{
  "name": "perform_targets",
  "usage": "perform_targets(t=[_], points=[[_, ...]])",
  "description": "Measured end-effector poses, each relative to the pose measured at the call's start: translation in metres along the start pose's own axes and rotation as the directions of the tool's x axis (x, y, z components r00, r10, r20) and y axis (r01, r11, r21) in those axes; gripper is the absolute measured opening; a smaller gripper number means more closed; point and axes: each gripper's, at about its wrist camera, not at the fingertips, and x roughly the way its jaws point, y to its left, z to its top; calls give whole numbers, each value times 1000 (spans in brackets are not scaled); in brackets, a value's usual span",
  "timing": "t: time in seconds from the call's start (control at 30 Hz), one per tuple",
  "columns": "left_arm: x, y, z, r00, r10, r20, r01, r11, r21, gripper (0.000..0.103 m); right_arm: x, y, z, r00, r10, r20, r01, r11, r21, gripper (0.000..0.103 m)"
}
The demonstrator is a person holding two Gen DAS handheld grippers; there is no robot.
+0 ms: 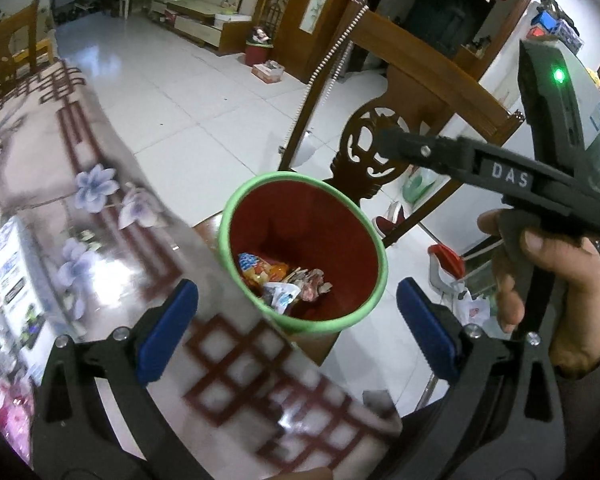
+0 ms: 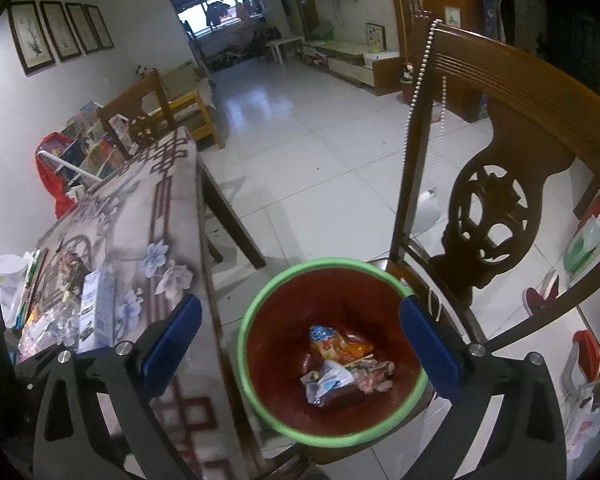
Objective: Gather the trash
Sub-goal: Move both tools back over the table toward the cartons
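Left gripper (image 1: 298, 336) jaws wide apart, nothing between the blue pads (image 1: 168, 330), hovering over table edge and bin. Right gripper (image 2: 300, 350) also spread wide, empty, right above the bin (image 2: 248, 364). Bin is red inside with green rim, sits on the wooden chair (image 2: 496, 216) seat just beside the floral-cloth table (image 2: 140, 216). Trash (image 2: 344, 364), mixed snack wrappers and crumpled paper, lies at the bin bottom. Right gripper's body and the hand (image 1: 556, 280) holding it show in left view.

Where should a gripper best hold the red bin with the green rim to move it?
Grip the green rim of the red bin from above, one finger inside the wall and one outside. The bin stands upright with its mouth open, and the wrappers lie low at the bottom, probably clear of the fingers.
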Motion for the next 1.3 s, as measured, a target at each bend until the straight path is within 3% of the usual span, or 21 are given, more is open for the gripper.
perform_targets(t=[0.33, 0.6, 0.77, 0.97, 1.3], points=[[-84, 39, -20, 992, 73, 104, -66, 995, -73, 97, -16, 64, -22, 999, 31, 12, -29, 996, -88, 96], [-166, 89, -63, 968, 173, 183, -142, 975, -172, 97, -15, 139, -34, 994, 108, -24, -110, 980, -167, 96], [-206, 129, -97, 950, 245, 194, -192, 948, -255, 97, -13, 184, -43, 987, 154, -48, -160, 964, -212, 96], [-237, 177, -139, 932, 318, 175, -236, 897, -374, 97, -2, 235, -55, 980, 174, -93, -194, 938, -288, 96], [-240, 231, -177, 936, 314, 156, -182, 815, -550, 97, 35, 274, -59, 977, 143, -161, -194, 910, -367, 96]])
